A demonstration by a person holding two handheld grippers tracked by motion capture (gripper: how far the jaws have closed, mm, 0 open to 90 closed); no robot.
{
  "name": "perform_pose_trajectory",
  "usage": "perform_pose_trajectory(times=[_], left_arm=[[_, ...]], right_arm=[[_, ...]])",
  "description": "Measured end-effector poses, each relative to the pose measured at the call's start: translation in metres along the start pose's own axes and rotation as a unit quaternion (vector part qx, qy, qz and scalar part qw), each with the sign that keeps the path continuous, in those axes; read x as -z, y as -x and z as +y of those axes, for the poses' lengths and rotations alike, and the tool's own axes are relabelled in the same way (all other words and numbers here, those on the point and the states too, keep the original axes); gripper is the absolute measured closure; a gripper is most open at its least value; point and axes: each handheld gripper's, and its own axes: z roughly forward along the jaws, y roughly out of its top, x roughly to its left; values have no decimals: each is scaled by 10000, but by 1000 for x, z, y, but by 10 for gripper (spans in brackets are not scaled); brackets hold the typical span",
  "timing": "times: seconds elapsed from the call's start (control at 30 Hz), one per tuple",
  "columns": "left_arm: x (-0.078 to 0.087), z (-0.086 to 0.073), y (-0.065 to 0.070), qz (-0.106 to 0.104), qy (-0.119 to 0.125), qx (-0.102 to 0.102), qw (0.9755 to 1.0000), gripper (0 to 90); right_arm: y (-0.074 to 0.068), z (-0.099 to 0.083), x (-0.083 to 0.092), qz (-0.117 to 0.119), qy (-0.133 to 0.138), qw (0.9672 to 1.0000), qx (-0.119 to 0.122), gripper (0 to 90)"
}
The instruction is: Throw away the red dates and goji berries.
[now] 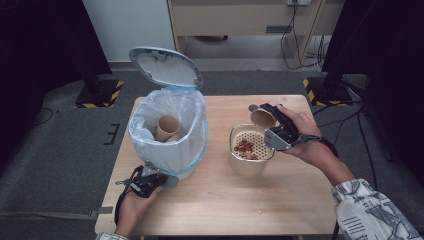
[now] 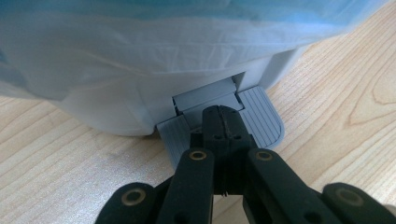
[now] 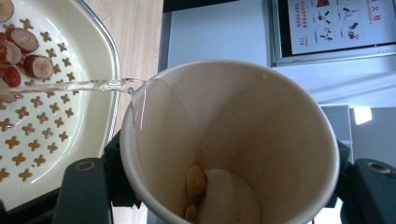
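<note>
A paper cup (image 1: 262, 118) is tilted over a cream strainer bowl (image 1: 247, 169), and my right gripper (image 1: 272, 122) is shut on it. In the right gripper view a thin stream of water (image 3: 84, 85) runs from the cup (image 3: 261, 121) rim onto the perforated strainer (image 3: 70, 56), where red fruit pieces (image 3: 28, 51) lie. A yellowish piece (image 3: 196, 179) stays at the cup's bottom. My left gripper (image 1: 162, 181) is shut, its tips (image 2: 223, 123) resting on the grey pedal (image 2: 266, 116) of a white bin (image 1: 170, 135). The bin's lid (image 1: 167, 67) stands raised.
Inside the bin's blue-white bag stand used paper cups (image 1: 167, 127). The wooden table (image 1: 300, 200) carries the bin at the left and the bowl at the middle right. Black stands with striped bases flank the table's far side.
</note>
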Motion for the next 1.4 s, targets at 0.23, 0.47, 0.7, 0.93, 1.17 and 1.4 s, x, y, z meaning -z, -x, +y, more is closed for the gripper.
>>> perform_pose_trajectory(times=[0.23, 0.47, 0.7, 0.93, 1.17, 1.4], left_arm=[[0, 0, 0, 2, 1, -2, 10000, 900], [0, 0, 0, 1, 0, 0, 10000, 900], [0, 0, 0, 0, -1, -1, 10000, 900], [0, 0, 0, -4, 1, 1, 10000, 900], [0, 0, 0, -1, 0, 1, 10000, 900], [0, 0, 0, -4, -1, -1, 10000, 900]], right_arm=[[0, 1, -1, -13, 1, 10000, 9, 305], [2, 0, 1, -20, -18, 10000, -18, 305], [2, 0, 2, -16, -75, 9999, 127, 305], [2, 2, 2, -30, -121, 9996, 271, 305], [1, 4, 2, -25, -168, 9990, 420, 306], [1, 5, 2, -33, -197, 9983, 546, 305]])
